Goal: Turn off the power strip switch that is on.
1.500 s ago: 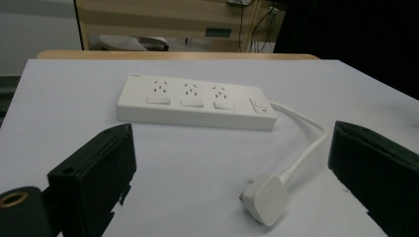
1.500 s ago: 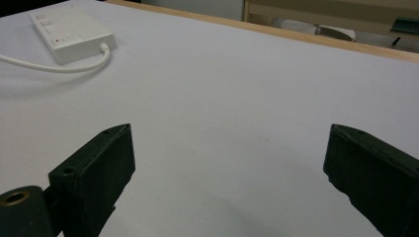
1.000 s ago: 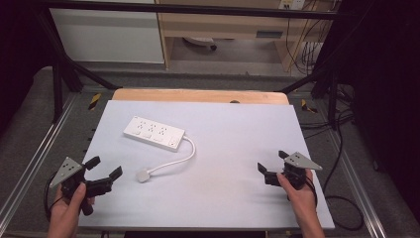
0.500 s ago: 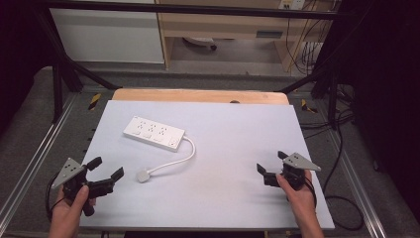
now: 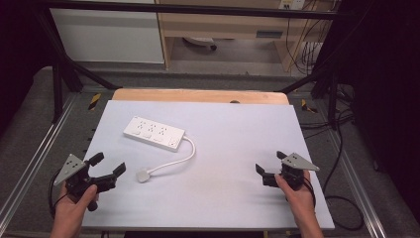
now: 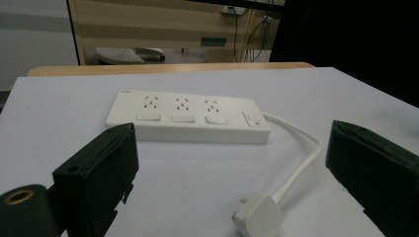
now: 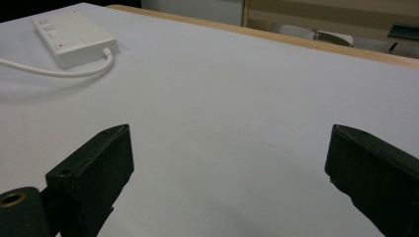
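At the table's near left corner, the left gripper (image 5: 108, 165) hovers with its jaws spread wide — nothing between them. Just beyond lies the white plug (image 6: 258, 214), its cable (image 6: 302, 163) curving back to the power strip (image 6: 187, 115) lying flat farther up the table (image 5: 233, 134). Well apart on the right, the right gripper (image 5: 270, 167) is likewise spread, seemingly just above bare tabletop.

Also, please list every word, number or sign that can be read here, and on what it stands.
No text can be read.
power strip: no print; a small mark at one corner is too blurred.
plug: plain.
Green label on the wooden shelf: too small.
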The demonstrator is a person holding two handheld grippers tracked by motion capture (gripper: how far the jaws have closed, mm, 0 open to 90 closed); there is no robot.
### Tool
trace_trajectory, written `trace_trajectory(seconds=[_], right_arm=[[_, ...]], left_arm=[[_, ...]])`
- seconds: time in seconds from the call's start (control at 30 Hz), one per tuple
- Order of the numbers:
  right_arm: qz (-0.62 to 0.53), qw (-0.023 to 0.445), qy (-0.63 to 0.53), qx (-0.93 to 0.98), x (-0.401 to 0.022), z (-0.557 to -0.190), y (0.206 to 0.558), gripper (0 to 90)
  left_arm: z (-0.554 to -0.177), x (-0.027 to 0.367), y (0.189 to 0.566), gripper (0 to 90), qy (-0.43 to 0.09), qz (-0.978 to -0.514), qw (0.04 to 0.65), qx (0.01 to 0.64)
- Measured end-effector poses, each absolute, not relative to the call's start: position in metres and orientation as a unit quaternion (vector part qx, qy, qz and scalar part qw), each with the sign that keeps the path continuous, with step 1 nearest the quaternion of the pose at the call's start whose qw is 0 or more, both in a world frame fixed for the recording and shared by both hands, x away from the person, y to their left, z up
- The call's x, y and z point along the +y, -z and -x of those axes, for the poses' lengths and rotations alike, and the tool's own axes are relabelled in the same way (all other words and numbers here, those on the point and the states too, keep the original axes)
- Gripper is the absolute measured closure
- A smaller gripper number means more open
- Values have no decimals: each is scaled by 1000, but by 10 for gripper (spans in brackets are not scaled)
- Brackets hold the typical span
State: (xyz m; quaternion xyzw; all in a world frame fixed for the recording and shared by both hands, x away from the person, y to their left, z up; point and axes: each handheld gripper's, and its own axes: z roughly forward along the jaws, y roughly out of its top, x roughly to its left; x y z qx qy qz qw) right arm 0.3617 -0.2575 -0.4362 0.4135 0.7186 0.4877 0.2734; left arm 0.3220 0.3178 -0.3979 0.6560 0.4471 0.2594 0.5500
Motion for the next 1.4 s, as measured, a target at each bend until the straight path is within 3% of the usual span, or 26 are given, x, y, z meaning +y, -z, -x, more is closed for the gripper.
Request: trace_trajectory(seconds=[0.3,1.4], right_arm=[[-408,274,-474,731,-252,-364,440,54],[-397,266,-493,727,-248,-354,433,48]], left_arm=[[-330,313,377,63,-231,-639,571,461],[-391,256,322,67,-225,-681,557,419]])
